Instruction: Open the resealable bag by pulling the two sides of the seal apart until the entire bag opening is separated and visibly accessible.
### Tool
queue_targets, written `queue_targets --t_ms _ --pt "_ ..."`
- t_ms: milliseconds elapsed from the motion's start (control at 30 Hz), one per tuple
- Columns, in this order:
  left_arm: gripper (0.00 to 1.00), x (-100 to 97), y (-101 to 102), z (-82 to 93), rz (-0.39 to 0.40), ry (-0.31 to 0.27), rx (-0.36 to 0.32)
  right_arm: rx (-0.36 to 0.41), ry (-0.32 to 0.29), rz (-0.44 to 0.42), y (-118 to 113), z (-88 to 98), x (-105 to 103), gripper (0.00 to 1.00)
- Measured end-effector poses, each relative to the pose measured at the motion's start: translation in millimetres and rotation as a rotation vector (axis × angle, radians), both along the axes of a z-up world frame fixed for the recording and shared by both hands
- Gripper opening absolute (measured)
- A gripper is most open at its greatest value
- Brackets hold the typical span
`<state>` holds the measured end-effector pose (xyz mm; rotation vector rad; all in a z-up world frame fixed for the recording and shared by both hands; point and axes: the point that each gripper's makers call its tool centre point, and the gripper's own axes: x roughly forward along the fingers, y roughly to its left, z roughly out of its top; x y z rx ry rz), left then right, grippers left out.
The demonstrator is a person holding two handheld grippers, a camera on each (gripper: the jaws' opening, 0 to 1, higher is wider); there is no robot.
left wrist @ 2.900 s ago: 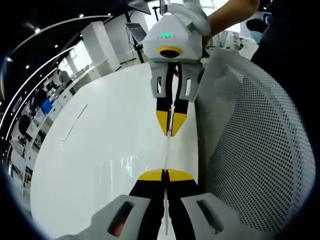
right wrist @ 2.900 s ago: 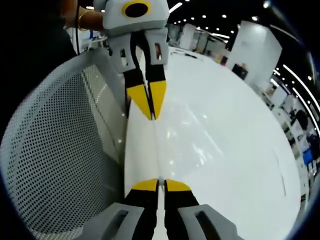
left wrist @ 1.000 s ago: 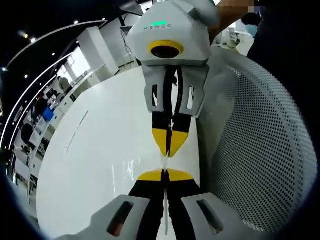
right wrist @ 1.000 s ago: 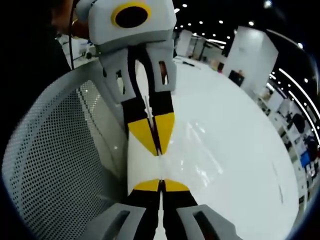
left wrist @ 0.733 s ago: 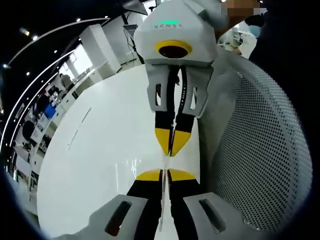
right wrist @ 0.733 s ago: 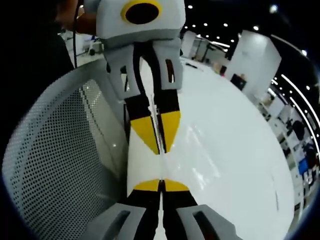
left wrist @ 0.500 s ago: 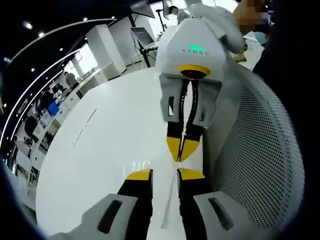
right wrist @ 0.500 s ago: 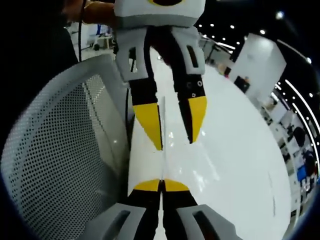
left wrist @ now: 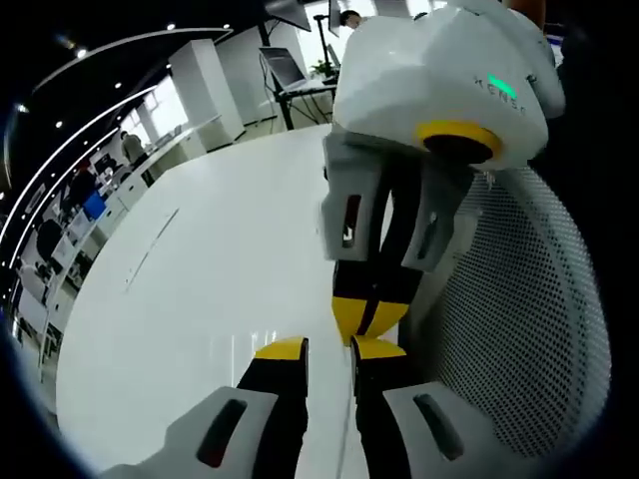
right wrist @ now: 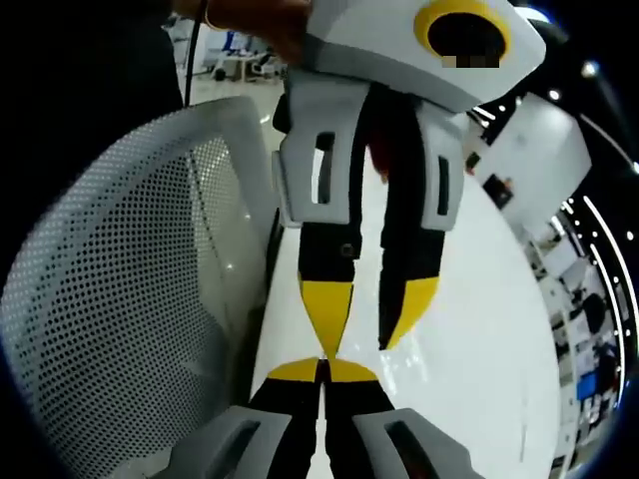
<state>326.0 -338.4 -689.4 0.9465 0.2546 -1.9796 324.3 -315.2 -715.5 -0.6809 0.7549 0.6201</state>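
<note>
the thin clear resealable bag (right wrist: 321, 399) hangs edge-on above the glossy white table (left wrist: 200, 299), near the side where a white perforated mesh basket (right wrist: 110, 299) stands. the right gripper (right wrist: 321, 371) is pinched tight on the bag's edge. the left gripper (left wrist: 327, 347) has its tips parted, holding nothing. this looks like a regrip: next the left should close on the seal's other side, then both pull apart.

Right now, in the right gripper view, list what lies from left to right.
Mesh basket → left gripper → white table → background room.
</note>
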Motion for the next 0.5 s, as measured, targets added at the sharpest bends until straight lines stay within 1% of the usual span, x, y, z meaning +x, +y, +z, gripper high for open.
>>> queue_targets --t_ms 67,267,333,367,500 --pt "0.11 -0.8 0.9 -0.7 0.007 0.010 0.005 -0.009 0.000 0.004 -0.8 -0.1 -0.2 0.00" --pt "0.11 2.2 4.5 -3.6 0.008 -0.005 0.024 -0.048 0.001 0.044 1.6 -2.2 -2.4 0.00" --pt "0.09 8.2 8.0 -8.3 0.006 -0.044 0.049 -0.052 0.003 0.051 2.0 -2.2 -2.8 0.00" --pt "0.10 9.7 9.3 -10.4 -0.008 -0.064 0.051 -0.053 0.002 0.051 2.0 -2.0 -2.8 0.00" --pt "0.09 8.5 9.9 -9.1 0.005 -0.035 0.052 -0.049 0.000 0.051 2.5 -1.3 -2.2 0.00"
